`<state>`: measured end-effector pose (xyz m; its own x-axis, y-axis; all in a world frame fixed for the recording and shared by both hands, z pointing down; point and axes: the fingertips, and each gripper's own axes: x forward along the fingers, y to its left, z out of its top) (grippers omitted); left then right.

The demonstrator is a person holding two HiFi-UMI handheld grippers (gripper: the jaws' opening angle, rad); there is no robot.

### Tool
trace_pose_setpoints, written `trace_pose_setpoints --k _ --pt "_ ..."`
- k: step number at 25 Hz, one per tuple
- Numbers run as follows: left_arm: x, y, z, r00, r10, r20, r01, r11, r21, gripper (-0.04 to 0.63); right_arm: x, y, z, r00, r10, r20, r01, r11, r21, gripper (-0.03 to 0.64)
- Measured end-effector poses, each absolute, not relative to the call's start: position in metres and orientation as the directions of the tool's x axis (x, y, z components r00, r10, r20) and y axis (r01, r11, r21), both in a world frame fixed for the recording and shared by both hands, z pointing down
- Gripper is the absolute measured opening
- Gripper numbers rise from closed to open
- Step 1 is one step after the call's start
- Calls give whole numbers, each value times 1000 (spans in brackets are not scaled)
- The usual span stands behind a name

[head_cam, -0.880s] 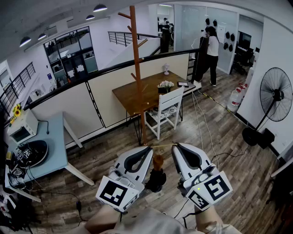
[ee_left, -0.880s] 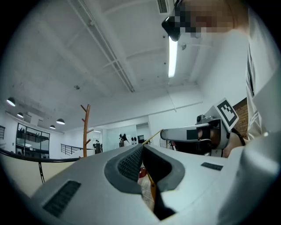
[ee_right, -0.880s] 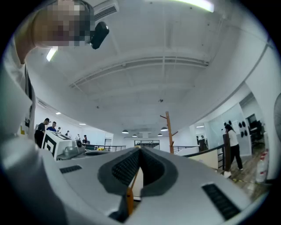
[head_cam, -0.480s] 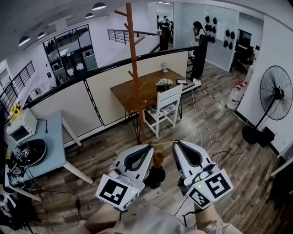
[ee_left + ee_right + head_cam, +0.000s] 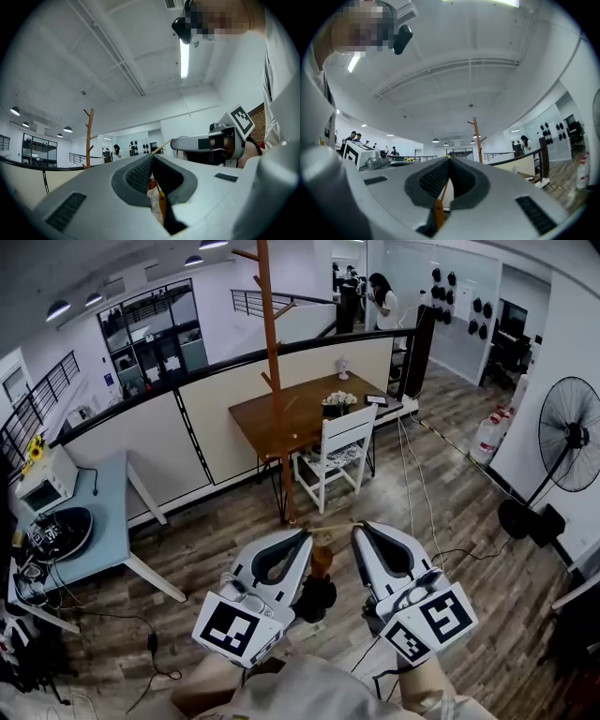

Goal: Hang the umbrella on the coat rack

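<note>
Umbrella (image 5: 320,594) low in the head view, in the gap between left gripper (image 5: 307,536) and right gripper (image 5: 357,529), well short of the coat rack (image 5: 274,362). Steeply foreshortened: long axis roughly up-and-down the picture, brown stub toward the rack side, dark bunched mass toward the person. Hanging plumb or tilted: not to be told from this angle.

Across both sets of jaw tips, a thin tan strand (image 5: 333,529) (cord or slim rod, too fine to settle), nearly level. Left jaws pressed together at the tips in the left gripper view, the strand poking out past them up and rightward, an orange strip and something red and white down in the hollow behind. Right jaws likewise closed at the tips in the right gripper view, a thin orange line slanting through the hollow. Both pinched on that part of the umbrella.

Much of the umbrella hidden beside and under the gripper bodies; canopy shape, tip and full length not made out. Rack top cut off by the upper edge.

Ahead: rack upright on the plank floor, foot just beside a wooden table (image 5: 309,413) and a white chair (image 5: 342,451). Left, a pale blue table (image 5: 103,521) with a microwave (image 5: 42,488). Right, well apart, a standing fan (image 5: 567,442). Open floor between grippers and rack.
</note>
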<state>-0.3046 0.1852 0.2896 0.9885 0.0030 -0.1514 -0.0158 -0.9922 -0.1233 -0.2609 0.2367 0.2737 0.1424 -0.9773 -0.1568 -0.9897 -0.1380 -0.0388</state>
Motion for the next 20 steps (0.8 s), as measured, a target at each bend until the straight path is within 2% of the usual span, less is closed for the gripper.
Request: trace_pose_setpoints --k 10,20 --pt "-278 211 318 996 13 -93 3 -994 -107 6 -235 260 299 146 -980 -133 -988 -136 -79 3" --pt "-222 199 327 995 60 -79 52 -994 -99 6 -181 247 307 184 -976 -118 -981 -175 -83 3"
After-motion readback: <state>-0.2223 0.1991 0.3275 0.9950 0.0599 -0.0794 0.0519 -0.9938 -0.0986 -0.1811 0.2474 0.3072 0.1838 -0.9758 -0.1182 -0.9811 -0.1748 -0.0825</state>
